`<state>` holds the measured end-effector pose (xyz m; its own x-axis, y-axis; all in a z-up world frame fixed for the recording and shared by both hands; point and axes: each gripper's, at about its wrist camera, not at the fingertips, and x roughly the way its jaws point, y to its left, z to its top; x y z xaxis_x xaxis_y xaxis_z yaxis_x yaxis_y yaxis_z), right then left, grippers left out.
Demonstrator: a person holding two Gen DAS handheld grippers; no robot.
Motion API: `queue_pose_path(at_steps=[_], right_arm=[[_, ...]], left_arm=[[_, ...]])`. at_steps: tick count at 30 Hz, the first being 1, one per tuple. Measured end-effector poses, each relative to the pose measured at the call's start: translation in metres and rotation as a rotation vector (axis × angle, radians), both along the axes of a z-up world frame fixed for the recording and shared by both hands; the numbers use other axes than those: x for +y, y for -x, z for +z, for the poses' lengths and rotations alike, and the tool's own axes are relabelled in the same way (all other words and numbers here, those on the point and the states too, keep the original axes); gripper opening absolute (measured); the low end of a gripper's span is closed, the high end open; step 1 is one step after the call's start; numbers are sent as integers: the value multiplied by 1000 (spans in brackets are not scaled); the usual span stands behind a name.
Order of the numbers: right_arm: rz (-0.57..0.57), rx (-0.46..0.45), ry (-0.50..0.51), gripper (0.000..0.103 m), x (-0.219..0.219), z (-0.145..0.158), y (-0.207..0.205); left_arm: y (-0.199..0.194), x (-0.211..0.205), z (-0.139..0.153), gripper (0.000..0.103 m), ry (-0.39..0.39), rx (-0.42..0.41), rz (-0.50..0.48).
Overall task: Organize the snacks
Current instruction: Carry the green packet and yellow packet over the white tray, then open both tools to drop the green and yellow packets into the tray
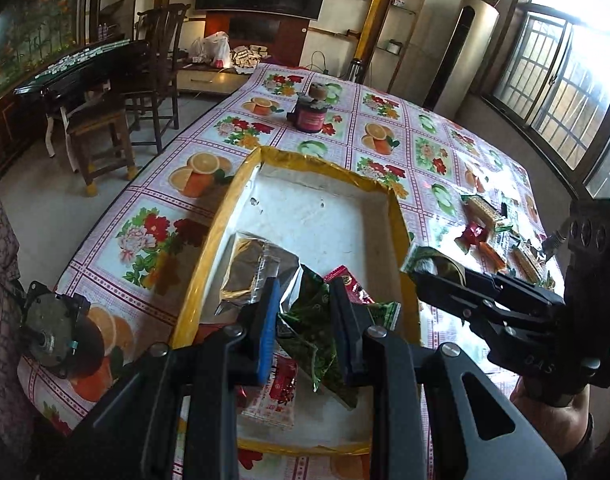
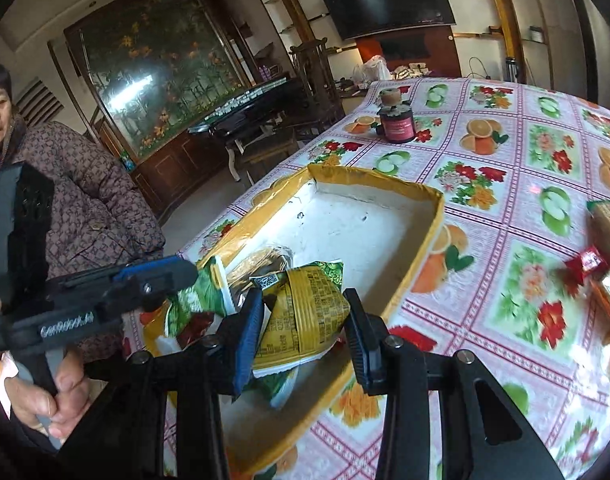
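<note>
A white box with a yellow taped rim (image 1: 225, 220) (image 2: 425, 248) lies on the flowered tablecloth. Over its near end my left gripper (image 1: 305, 320) (image 2: 185, 276) is shut on a green snack packet (image 1: 313, 312) (image 2: 201, 296). My right gripper (image 2: 305, 336) (image 1: 425, 280) is shut on a crumpled yellow packet (image 2: 309, 316) (image 1: 429, 262), above the box's near right rim. In the box lie a silver-brown packet (image 1: 257, 268), a red packet (image 1: 345, 280) and a red-and-white packet (image 1: 277, 392). Several loose snacks (image 1: 489, 220) (image 2: 585, 264) lie on the cloth to the right.
A dark jar with a cork lid (image 1: 311, 114) (image 2: 397, 124) stands on the table beyond the box. A dark round object (image 1: 61, 332) sits at the table's near left edge. A person in a patterned jacket (image 2: 89, 200) stands to the left. Chairs (image 1: 105, 136) stand off the table's left side.
</note>
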<state>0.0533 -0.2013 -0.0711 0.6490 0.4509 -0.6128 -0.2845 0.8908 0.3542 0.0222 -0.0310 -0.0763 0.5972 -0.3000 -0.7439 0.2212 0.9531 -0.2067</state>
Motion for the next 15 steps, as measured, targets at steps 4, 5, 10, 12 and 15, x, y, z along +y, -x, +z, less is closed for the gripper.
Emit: queue_pose_path(at_steps=[4, 5, 10, 12, 15], right_arm=[[17, 19, 23, 39, 11, -7, -14], [20, 21, 29, 39, 13, -9, -17], [38, 26, 53, 39, 22, -14, -27], [38, 33, 62, 39, 24, -17, -31], [39, 49, 64, 41, 24, -22, -34]], left_arm=[[-5, 1, -9, 27, -9, 18, 4], [-6, 2, -11, 27, -8, 23, 4], [-8, 1, -16, 27, -21, 31, 7], [-9, 0, -16, 27, -29, 29, 10], [-11, 0, -20, 27, -32, 38, 11]])
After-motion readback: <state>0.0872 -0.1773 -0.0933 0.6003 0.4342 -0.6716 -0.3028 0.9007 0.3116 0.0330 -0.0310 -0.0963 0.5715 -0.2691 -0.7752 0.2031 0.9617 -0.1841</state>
